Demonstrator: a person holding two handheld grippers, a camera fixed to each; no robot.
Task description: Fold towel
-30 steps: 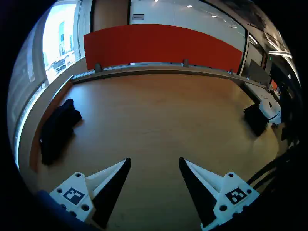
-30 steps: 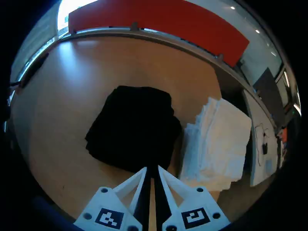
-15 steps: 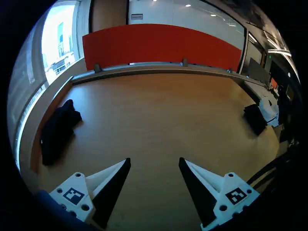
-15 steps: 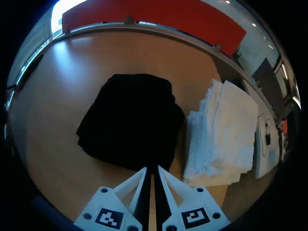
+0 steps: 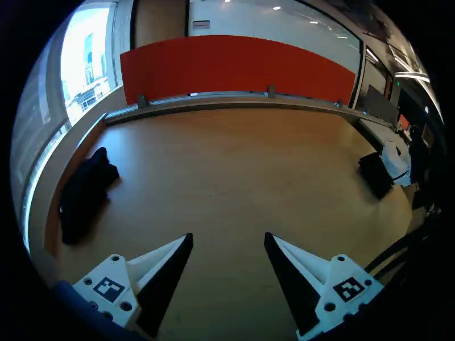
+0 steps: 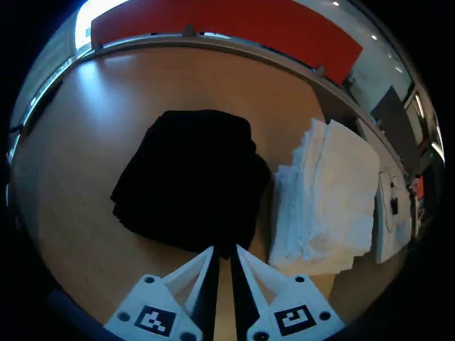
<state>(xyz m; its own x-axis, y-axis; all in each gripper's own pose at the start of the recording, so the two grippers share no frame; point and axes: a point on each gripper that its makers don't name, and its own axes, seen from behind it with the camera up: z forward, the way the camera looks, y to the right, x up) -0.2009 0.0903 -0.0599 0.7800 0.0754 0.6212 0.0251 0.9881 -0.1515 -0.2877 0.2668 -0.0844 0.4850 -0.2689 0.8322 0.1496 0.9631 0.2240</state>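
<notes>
Two views are taking in one wide wooden table (image 5: 239, 165), which is carrying everything. Largest on it, in the right gripper view, the black towel (image 6: 193, 170) is lying near the middle, already folded into a thick pile. A white stack (image 6: 333, 199) is sitting just beside it, their edges touching or nearly so. In the left gripper view a dark cloth (image 5: 85, 190) is lying bunched at the table's left edge, well apart from the bare centre; it is probably waiting to be folded. The left gripper (image 5: 227, 237) is hovering over bare wood, fingers spread wide and holding nothing. The right gripper (image 6: 223, 250) is pointing at the black towel's near edge with its fingers almost together, a thin slit between them. Whether they are pinching cloth cannot be told, since dark tips are lying against dark fabric. The step in hand is looking like setting down the folded pile. Doing it well is calling for letting go without dragging the top layer, keeping the edges square with the white stack.
</notes>
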